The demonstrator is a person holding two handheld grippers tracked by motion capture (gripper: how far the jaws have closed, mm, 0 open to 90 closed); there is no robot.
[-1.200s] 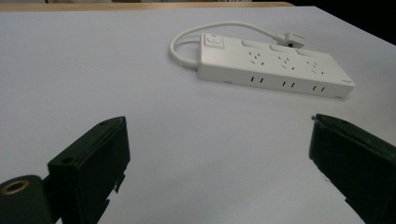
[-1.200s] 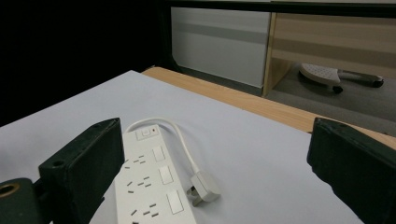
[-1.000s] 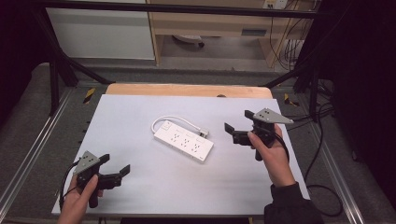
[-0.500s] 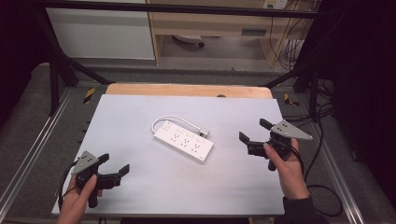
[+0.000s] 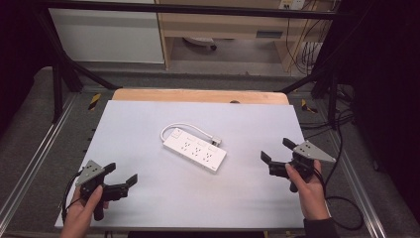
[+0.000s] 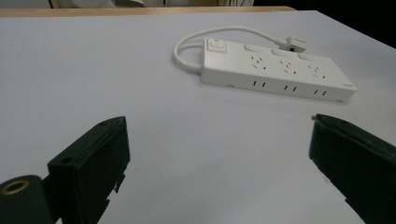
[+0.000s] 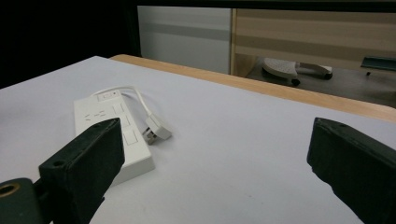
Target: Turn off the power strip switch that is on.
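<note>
Left tongs (image 5: 121,173) sit at about 7 o'clock on the worktop (image 5: 148,129), jaws spread wide, nothing between them. Held by the left hand (image 5: 86,210) coming in from the bottom edge; grey three-cornered plate on top, cable trailing off the near-left side. Right tongs (image 5: 277,151) at about 4 o'clock, near the right edge, jaws also wide apart and empty, gripped by the right hand (image 5: 304,186); dark sleeve at the wrist.

White power strip (image 5: 194,149) lies flat near the worktop centre, long axis running from 10 o'clock to 4 o'clock. Its short white cord (image 5: 185,126) loops off the far-left end and curls round the far side, ending in a white plug (image 5: 217,141) resting just beside the strip's far long edge. Strip is between the two tongs, well apart from both; a little closer to the right tongs.

Left gripper view: jaws frame bare worktop, power strip (image 6: 275,70) ahead toward 1 o'clock, switch end at its left, three socket groups on top, cord (image 6: 224,35) arching behind to the plug (image 6: 292,43). No contact.

Right gripper view: power strip (image 7: 114,130) at 10 o'clock, partly hidden behind the left-hand jaw, plug (image 7: 157,128) lying on the worktop beside it. No contact.

Worktop is pale grey-white with a wooden strip (image 5: 198,95) along the far edge. Dark frame bars and floor cables around it.
</note>
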